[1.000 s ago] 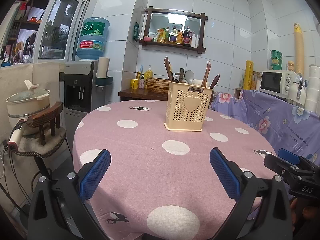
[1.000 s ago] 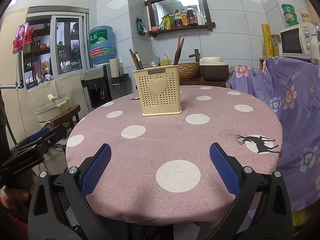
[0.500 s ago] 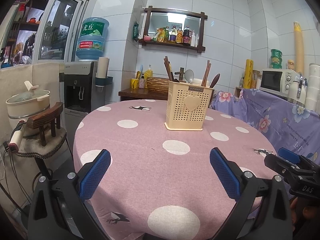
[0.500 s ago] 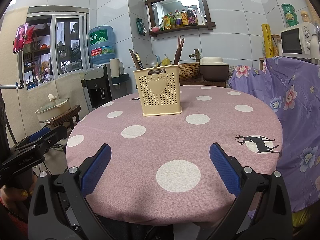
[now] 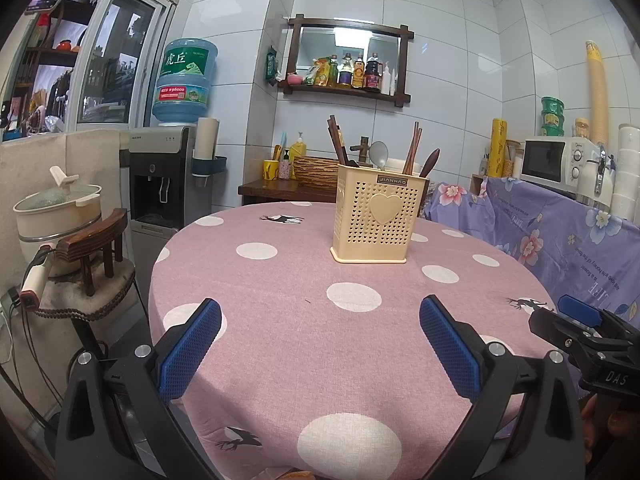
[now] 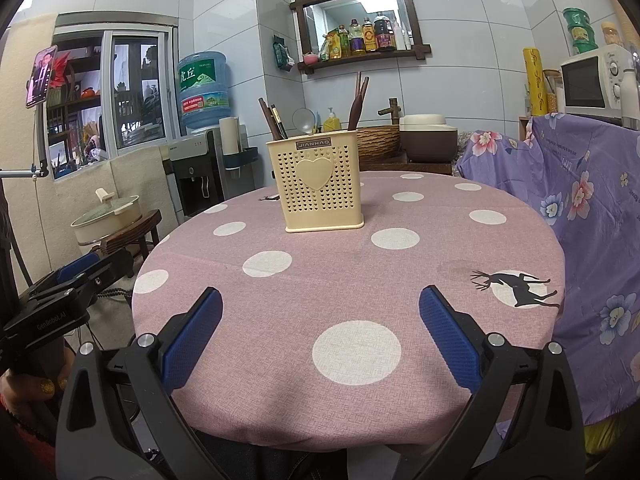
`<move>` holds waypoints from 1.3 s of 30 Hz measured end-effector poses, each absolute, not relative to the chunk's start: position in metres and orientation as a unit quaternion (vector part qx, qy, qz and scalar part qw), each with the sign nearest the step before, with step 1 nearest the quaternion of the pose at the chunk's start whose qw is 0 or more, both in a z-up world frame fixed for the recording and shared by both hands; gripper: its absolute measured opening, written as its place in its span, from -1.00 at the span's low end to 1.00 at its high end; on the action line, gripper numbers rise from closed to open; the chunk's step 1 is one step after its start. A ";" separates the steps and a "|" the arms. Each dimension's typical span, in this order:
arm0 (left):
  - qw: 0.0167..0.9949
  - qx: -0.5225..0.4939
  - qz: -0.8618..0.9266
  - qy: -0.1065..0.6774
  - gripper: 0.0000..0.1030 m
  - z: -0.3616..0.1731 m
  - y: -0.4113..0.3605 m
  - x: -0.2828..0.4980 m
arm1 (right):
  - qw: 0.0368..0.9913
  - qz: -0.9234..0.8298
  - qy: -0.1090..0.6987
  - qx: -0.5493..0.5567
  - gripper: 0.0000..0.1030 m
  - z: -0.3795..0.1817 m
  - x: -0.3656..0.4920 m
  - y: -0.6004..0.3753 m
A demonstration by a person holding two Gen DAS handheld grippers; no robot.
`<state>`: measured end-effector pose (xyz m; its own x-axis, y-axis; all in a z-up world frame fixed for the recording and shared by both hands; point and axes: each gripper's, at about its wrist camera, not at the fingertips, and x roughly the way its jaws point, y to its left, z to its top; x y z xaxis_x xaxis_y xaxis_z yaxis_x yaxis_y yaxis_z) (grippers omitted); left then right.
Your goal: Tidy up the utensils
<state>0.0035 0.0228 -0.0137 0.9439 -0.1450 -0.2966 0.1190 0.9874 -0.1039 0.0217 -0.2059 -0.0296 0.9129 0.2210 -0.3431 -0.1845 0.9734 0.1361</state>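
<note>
A cream perforated utensil holder (image 5: 378, 218) (image 6: 322, 182) with a heart on its front stands upright on the far half of the round pink polka-dot table (image 5: 280, 320) (image 6: 440, 256). Dark chopsticks (image 5: 336, 140) (image 6: 274, 118), a grey spoon (image 5: 378, 155) and brown wooden utensils (image 5: 416, 148) (image 6: 358, 98) stick out of it. My left gripper (image 5: 320, 332) hangs open at the near edge, nothing between its blue pads. My right gripper (image 6: 320, 330) is open too, well short of the holder. Each gripper shows at the side of the other's view (image 5: 580, 332) (image 6: 64, 284).
A wooden stool with a pot (image 5: 56, 208) stands left of the table, a water dispenser (image 5: 168, 176) behind it. A purple floral cloth (image 6: 580, 200) covers furniture on the right, with a microwave (image 5: 560, 158) on top. A side table with a basket (image 5: 316, 168) sits behind.
</note>
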 end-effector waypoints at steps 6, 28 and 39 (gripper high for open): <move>0.985 -0.040 -0.067 0.153 0.91 -0.012 0.024 0.003 | 0.977 0.104 0.181 0.050 0.89 -0.029 0.022 -0.206; 0.984 -0.045 -0.068 0.156 0.91 -0.012 0.027 0.003 | 0.976 0.103 0.184 0.051 0.89 -0.032 0.022 -0.206; 0.985 -0.028 -0.065 0.155 0.91 -0.013 0.020 0.002 | 0.976 0.103 0.185 0.052 0.89 -0.033 0.023 -0.207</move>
